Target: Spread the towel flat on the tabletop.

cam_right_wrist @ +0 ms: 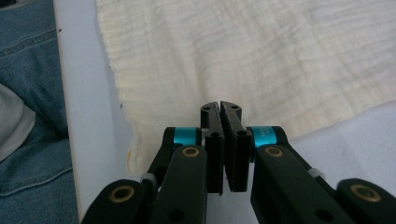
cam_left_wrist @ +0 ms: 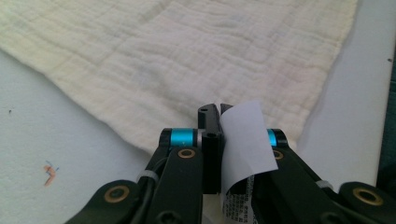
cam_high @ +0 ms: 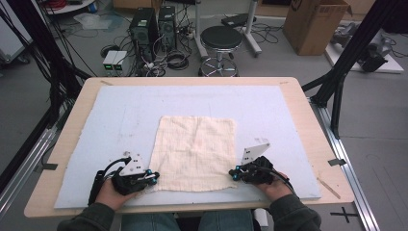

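Note:
A cream, crinkled cloth (cam_high: 195, 149) lies spread flat on the pale blue mat (cam_high: 120, 110). My left gripper (cam_high: 155, 177) sits at the cloth's near left corner. In the left gripper view its jaws (cam_left_wrist: 215, 109) are shut on that corner of the cloth (cam_left_wrist: 187, 56), and a white care label (cam_left_wrist: 245, 140) sticks up beside them. My right gripper (cam_high: 232, 174) is at the near right corner. In the right gripper view it (cam_right_wrist: 220, 106) is shut where the cloth (cam_right_wrist: 261, 56) comes to its corner, which the jaws hide.
The mat covers a wooden table (cam_high: 77, 115). On the floor beyond the table stand a black stool (cam_high: 220, 38), computer towers (cam_high: 154, 26) with cables, and a cardboard box (cam_high: 312, 24). The person's jeans (cam_right_wrist: 28, 70) show past the table's near edge.

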### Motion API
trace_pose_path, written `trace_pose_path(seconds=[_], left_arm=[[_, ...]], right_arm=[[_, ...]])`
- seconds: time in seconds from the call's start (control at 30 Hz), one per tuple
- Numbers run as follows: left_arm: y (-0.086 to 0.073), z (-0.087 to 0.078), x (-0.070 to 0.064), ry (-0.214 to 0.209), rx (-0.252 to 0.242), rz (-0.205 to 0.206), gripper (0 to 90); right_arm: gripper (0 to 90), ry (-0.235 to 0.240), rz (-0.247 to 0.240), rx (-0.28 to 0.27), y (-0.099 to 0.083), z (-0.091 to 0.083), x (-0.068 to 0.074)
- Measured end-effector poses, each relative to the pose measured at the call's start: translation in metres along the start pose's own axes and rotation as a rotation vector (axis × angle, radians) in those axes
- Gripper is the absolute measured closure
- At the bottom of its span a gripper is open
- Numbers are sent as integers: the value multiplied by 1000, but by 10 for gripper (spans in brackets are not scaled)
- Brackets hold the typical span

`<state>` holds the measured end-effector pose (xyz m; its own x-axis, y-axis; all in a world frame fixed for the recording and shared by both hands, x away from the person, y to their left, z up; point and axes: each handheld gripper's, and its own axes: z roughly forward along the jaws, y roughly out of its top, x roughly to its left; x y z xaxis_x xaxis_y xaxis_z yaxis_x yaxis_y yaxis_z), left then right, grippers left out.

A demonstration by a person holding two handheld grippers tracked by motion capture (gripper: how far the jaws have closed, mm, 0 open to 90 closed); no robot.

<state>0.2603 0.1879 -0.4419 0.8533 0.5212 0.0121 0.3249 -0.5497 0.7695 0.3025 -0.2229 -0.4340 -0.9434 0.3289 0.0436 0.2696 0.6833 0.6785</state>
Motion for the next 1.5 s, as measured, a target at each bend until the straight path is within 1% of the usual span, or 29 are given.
trace_pose_path(seconds=[0.07,0.1,0.27,0.4,0.43,0.5,0.53,0.57,0.6,0.63,0.67,0.7,0.73,0.77,0.8,0.83,0.93,1.0,1.03,1.07,1.1,1.23,1.27,1.3,1.33,1.4,1.5], left_arm=[[0,0,-2,-9,-5,2,872],[1,0,-3,-15,-8,7,873],[3,1,-9,-38,-5,27,874],[3,-2,-11,-41,-8,29,876],[3,-2,-10,-40,-8,31,876],[2,-3,-10,-42,-10,27,875],[2,-3,-9,-43,-14,22,870],[2,-4,-8,-45,-14,17,846],[2,-4,-7,-48,-22,0,805],[3,-5,-6,-49,-21,-8,751],[3,-4,-6,-56,-30,-21,712],[3,-5,-5,-59,-34,-21,689],[3,-6,-5,-56,-39,-20,674],[4,-7,-4,-48,-46,-32,660],[4,-8,-2,-47,-49,-35,643],[4,-8,-2,-47,-55,-42,632],[5,-11,2,-32,-77,-62,611],[6,-13,4,-26,-97,-81,594],[6,-14,4,-25,-111,-86,594],[7,-15,5,-20,-114,-87,589],[8,-16,5,-13,-122,-91,581],[8,-15,6,-8,-132,-102,559],[8,-15,6,-3,-130,-104,553],[9,-15,6,-3,-124,-100,547],[8,-14,6,0,-124,-99,547],[8,-14,7,4,-130,-105,539],[8,-14,8,8,-132,-105,527]], right_arm=[[882,-8,3,-7,-2,-3,-2],[882,-10,16,-7,-3,-4,-2],[882,-19,27,-14,-7,-10,-4],[882,-13,21,-14,-9,-11,-4],[881,-9,30,-17,-10,-13,-3],[876,14,34,-31,-11,-13,-3],[852,25,34,-34,-11,-13,-2],[793,34,39,-45,-11,-12,-2],[767,52,53,-56,-10,-12,-2],[732,66,60,-70,-9,-12,-1],[714,66,57,-81,-8,-12,-1],[701,63,54,-91,-7,-12,-2],[691,63,65,-101,-6,-13,-2],[672,63,67,-108,-5,-13,-4],[647,48,73,-120,-5,-13,-5],[638,50,84,-129,-5,-14,-7],[617,32,102,-154,-6,-17,-10],[593,17,122,-175,-7,-19,-10],[590,13,125,-185,-7,-20,-11],[577,12,132,-192,-7,-21,-11],[559,0,130,-196,-7,-21,-12],[508,-16,154,-217,-8,-22,-12],[505,-19,159,-217,-8,-23,-12],[488,-28,165,-230,-9,-24,-12],[488,-28,165,-230,-9,-24,-12],[470,-32,182,-242,-9,-26,-12],[420,-44,201,-266,-10,-27,-15]])
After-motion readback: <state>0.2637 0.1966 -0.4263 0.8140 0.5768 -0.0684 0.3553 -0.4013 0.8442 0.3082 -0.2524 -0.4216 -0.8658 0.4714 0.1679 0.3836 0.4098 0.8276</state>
